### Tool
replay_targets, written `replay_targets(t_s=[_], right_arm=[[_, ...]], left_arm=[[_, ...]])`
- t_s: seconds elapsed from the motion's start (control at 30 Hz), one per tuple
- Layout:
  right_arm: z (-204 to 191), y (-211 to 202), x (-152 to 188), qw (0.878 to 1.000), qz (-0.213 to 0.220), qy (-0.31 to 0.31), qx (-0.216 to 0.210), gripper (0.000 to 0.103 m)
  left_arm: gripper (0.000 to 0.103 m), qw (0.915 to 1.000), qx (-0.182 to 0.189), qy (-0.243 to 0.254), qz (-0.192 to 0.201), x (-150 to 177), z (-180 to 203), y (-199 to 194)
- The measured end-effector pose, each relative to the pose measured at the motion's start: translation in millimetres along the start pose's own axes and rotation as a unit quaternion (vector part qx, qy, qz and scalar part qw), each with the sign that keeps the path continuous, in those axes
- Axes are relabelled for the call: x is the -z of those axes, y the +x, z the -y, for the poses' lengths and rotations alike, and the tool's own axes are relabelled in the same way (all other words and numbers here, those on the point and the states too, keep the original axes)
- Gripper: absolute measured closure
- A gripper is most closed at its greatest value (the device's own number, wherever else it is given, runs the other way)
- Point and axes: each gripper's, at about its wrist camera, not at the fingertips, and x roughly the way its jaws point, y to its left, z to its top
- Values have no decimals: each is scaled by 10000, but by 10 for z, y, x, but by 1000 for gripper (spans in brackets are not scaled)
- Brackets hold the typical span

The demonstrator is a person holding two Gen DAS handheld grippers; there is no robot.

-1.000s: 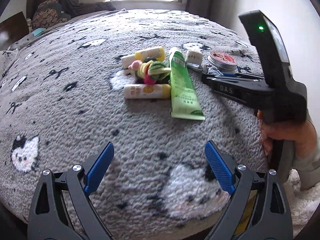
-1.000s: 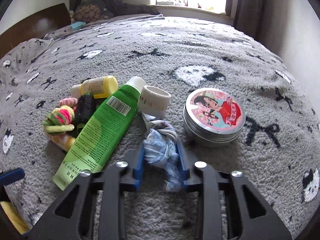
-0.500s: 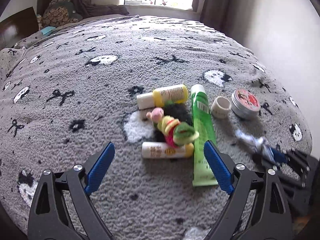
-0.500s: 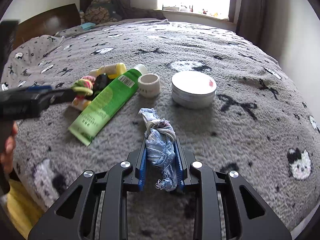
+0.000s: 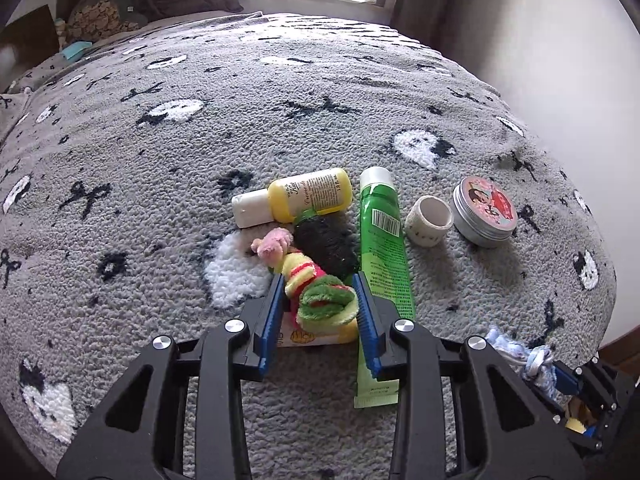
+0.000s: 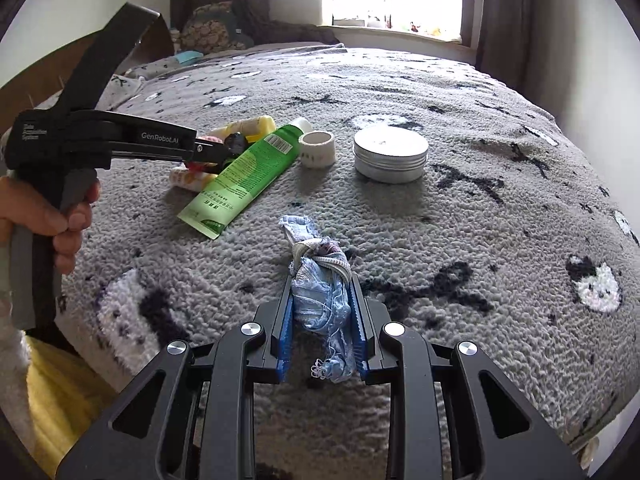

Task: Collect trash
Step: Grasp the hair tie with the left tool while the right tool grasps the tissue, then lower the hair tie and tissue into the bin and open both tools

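My left gripper (image 5: 318, 292) is shut on a bundle of fuzzy hair ties (image 5: 320, 296), green, yellow and pink, lying on the grey bedspread (image 5: 160, 160). A black scrunchie (image 5: 326, 244) lies just beyond it. My right gripper (image 6: 320, 308) is shut on a crumpled blue cloth scrap (image 6: 320, 284) and holds it just above the bedspread (image 6: 480, 260). The scrap also shows at the lower right of the left wrist view (image 5: 520, 356). The left gripper's body shows at the left of the right wrist view (image 6: 120, 140).
A yellow bottle (image 5: 308, 196), a green tube (image 5: 384, 248), a tape roll (image 5: 428, 220) and a round tin (image 5: 486, 212) lie in a row. A small yellow-white tube (image 5: 316, 336) lies under the hair ties. Pillows (image 5: 104, 12) sit at the far left; a wall stands on the right.
My left gripper moved forward over the hair ties and shut on them. My right gripper pulled back toward the bed's edge with the blue scrap.
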Motion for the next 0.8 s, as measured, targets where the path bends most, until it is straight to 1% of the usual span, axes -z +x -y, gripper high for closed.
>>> replay_targets(t_s=[0.07, 0.17, 0.27, 0.43, 0.57, 0.73, 0.8], right_arm=[[8, -65, 2, 10000, 76, 27, 8, 78], [9, -173, 2, 9998, 195, 42, 21, 78], [-20, -281, 19, 9996, 286, 20, -7, 78], [-88, -552, 112, 9988, 478, -38, -84, 78], [-148, -767, 227, 9980, 602, -84, -164, 78], [-244, -959, 425, 9973, 675, -131, -256, 78], [-292, -997, 516, 9974, 645, -180, -276, 78]], left_arm=[[75, 10000, -27, 32, 52, 9, -14, -60], [76, 9998, -69, 72, 193, 15, -37, -223], [76, 9987, -60, 219, 464, 42, -7, -521], [76, 9929, -140, 656, 980, 222, 108, -1108], [76, 9893, -60, 831, 1199, 508, 122, -1452], [76, 9864, 100, 1031, 1278, 963, 172, -1695], [76, 9859, 225, 1100, 1238, 1170, 209, -1759]])
